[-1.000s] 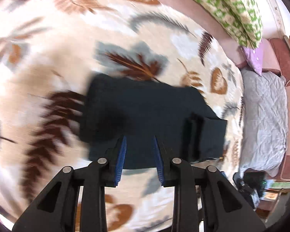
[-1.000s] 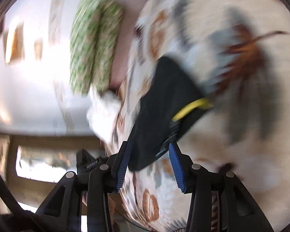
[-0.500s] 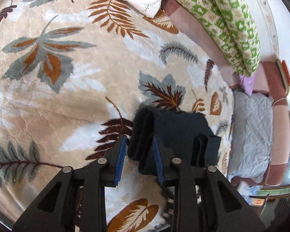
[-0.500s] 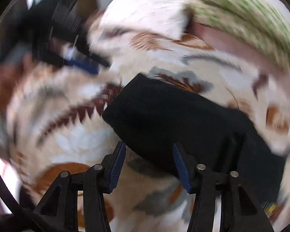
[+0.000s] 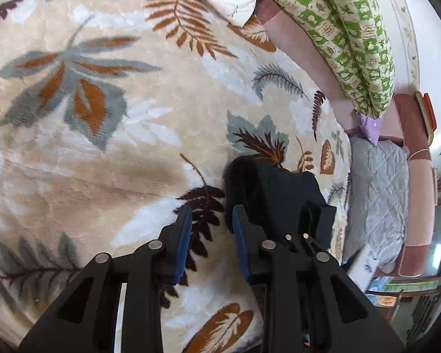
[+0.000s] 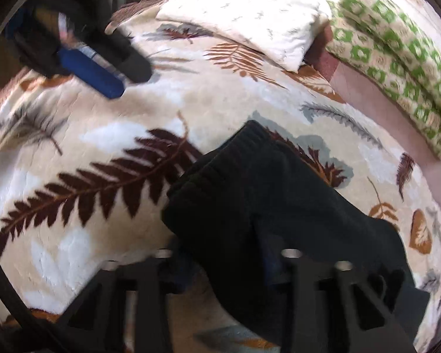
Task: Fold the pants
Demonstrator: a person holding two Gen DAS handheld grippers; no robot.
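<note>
The pants (image 5: 275,194) lie folded on the blanket (image 5: 103,153), toward its right side in the left wrist view. The left gripper (image 5: 210,223) hangs over the blanket just left of the pants, nothing between its fingers. In the right wrist view the right gripper (image 6: 220,261) sits at the near edge of the pants (image 6: 267,203), the cloth between its fingers. A pillow (image 6: 244,14) lies at the blanket's far end, a cushion (image 6: 397,56) to its right. Right of the blanket lies a quilt (image 5: 379,194).
</note>
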